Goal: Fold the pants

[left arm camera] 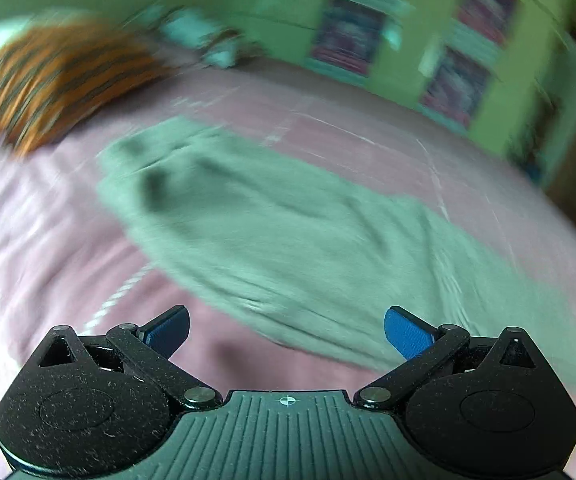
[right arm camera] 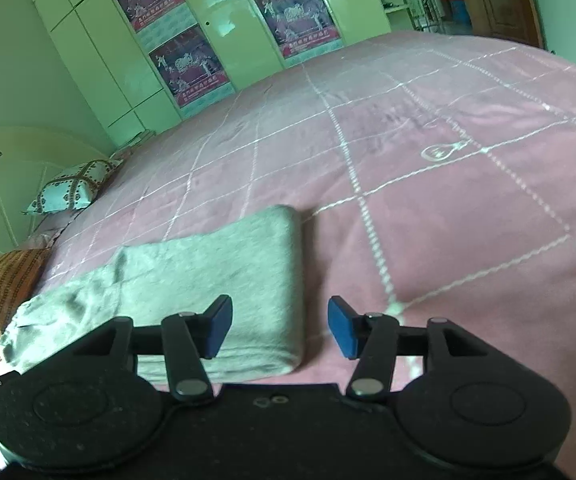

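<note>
**Grey-green pants lying folded on pink bed cover; both grippers released**

The grey-green soft knit pants (right arm camera: 208, 280) are lying flat in the lower left of the right wrist frame, doubled over, with a smooth rounded fold edge at their right end and wrinkled cloth trailing left. In the left wrist frame the pants (left arm camera: 288, 232) are spreading across the centre, blurred. They are resting on the pink quilted bed cover (right arm camera: 468, 208), stitched in a white grid.

The purple-and-red posters (right arm camera: 192, 68) on the pale green glossy wardrobe (right arm camera: 100, 48) are carrying writing too small to read.

The left gripper (left arm camera: 286, 332) is hanging with blue pads spread wide, holding nothing. The right gripper (right arm camera: 280, 330) is likewise released, its left pad overlapping the pants' near edge in the frame; contact cannot be told.
</note>
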`<state>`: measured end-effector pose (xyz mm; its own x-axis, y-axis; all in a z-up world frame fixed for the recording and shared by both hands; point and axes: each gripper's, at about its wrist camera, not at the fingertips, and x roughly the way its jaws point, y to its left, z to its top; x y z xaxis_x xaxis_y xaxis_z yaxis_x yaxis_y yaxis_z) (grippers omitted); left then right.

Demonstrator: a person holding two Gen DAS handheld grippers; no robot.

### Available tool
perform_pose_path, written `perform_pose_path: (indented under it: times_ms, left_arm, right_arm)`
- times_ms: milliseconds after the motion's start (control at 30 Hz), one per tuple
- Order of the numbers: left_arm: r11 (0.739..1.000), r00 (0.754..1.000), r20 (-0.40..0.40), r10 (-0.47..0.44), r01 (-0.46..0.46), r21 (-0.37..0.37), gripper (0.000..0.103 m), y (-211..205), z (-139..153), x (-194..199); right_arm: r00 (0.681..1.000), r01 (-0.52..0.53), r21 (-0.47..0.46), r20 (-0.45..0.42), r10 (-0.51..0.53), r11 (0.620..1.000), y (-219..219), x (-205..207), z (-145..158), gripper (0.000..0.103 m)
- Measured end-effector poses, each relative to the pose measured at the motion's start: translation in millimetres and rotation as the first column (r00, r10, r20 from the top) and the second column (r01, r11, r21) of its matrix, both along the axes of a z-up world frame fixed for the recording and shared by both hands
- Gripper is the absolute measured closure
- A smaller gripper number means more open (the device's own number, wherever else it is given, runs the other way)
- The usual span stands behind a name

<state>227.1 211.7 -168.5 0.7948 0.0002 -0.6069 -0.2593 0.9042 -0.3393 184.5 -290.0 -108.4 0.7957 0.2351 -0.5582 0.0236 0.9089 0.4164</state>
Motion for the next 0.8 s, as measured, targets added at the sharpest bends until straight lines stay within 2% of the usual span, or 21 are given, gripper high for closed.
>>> perform_pose_path:
  times_ms: [33, 100, 167, 333, 467, 500, 567, 600, 633, 700, 800]
  left_arm:
    - [0.994, 0.999, 0.027, 0.04, -0.037, -0.106, 0.0, 22.1, -8.5, 1.1]
    - [0.956, 0.993, 0.045, 0.108, -0.091, -0.278, 0.001, 59.3, -30.0, 6.2]
    - [0.93, 0.989, 0.064, 0.134, -0.103, -0.354, 0.001, 82.9, -44.3, 15.8]
    - [0.939, 0.991, 0.096, 0.089, -0.051, -0.34, 0.001, 98.3, -59.2, 55.6]
    - [0.923, 0.984, 0.149, 0.102, -0.038, -0.383, 0.001, 112.0, -65.7, 71.5]
    - [0.927, 0.981, 0.163, 0.106, -0.039, -0.372, 0.005, 112.6, -65.7, 72.9]
    - [0.94, 0.978, 0.142, 0.152, -0.099, -0.328, 0.073, 112.7, -68.0, 73.6]
    - [0.91, 0.979, 0.131, 0.158, -0.093, -0.403, 0.083, 119.6, -77.9, 73.9]
    - [0.896, 0.973, 0.157, 0.172, -0.088, -0.435, 0.083, 121.3, -79.5, 69.7]
    - [0.919, 0.969, 0.195, 0.15, -0.064, -0.39, 0.084, 117.8, -74.0, 63.9]
    - [0.931, 0.972, 0.2, 0.121, -0.041, -0.363, 0.083, 118.6, -74.3, 59.5]
  right_arm:
    - [1.0, -0.008, -0.007, 0.002, 0.008, 1.0, 4.2, 0.0, 1.6, 0.057]
    - [1.0, -0.025, -0.021, 0.003, 0.025, 0.999, 13.8, 0.4, 5.2, 0.056]
    - [0.999, -0.037, -0.037, 0.007, 0.037, 0.999, 21.5, 0.7, 7.4, 0.055]
    - [1.0, -0.003, -0.094, -0.01, 0.002, 0.996, 37.0, 18.3, 4.2, 0.053]
    - [0.999, 0.018, -0.125, -0.031, -0.022, 0.992, 58.5, 39.3, 0.7, 0.053]
    - [1.0, -0.001, -0.127, -0.03, -0.003, 0.992, 68.4, 43.3, 0.5, 0.053]
    - [0.999, -0.043, -0.139, -0.034, 0.039, 0.989, 94.5, 50.7, -1.5, 0.053]
    - [0.997, -0.067, -0.136, -0.037, 0.063, 0.988, 107.7, 54.2, -2.8, 0.053]
    - [0.995, -0.096, -0.13, -0.038, 0.092, 0.987, 124.1, 57.8, -4.6, 0.053]
    - [0.99, -0.142, -0.133, -0.037, 0.139, 0.981, 153.1, 62.1, -5.5, 0.053]
    - [0.974, -0.228, -0.188, -0.036, 0.225, 0.955, 191.6, 64.3, -11.3, 0.05]
